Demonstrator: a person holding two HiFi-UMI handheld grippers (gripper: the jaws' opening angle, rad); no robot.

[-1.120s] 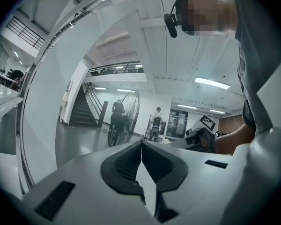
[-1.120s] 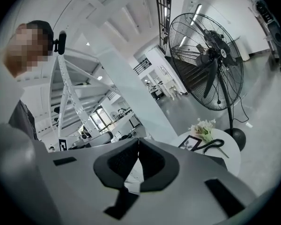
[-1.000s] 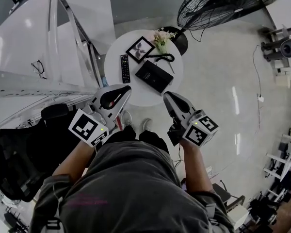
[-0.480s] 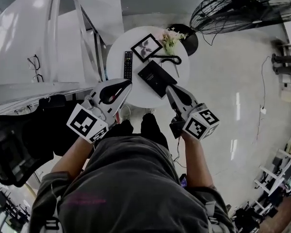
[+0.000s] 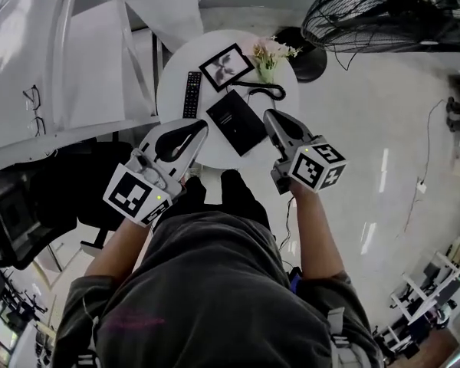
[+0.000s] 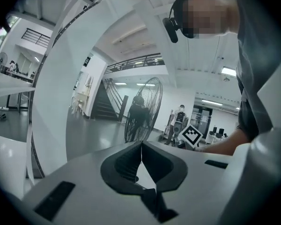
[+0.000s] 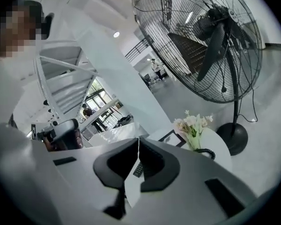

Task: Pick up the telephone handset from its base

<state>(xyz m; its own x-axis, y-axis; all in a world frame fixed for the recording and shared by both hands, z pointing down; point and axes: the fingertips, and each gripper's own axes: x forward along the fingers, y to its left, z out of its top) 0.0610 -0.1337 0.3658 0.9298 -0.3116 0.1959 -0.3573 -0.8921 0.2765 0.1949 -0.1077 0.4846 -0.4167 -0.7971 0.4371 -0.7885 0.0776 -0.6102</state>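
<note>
One handset [image 5: 230,117], down on its base [image 5: 247,135], the pair reading as a single dark slab from overhead, mid-tabletop [image 5: 169,90], coiled cord [image 5: 264,92] running off toward the flowers [image 5: 270,52], remote [image 5: 192,94] alongside. For a clean pickup, I'd say: spread the jaws before descending, straddle the handset across its narrow width near the middle, squeeze firmly, then lift straight up so the cord doesn't drag the base. Right tool [image 5: 272,117] is clenched on nothing, tips just beside the slab's right edge and above it. Left tool [image 5: 195,133] is also clenched and empty, near the opposite corner
</note>
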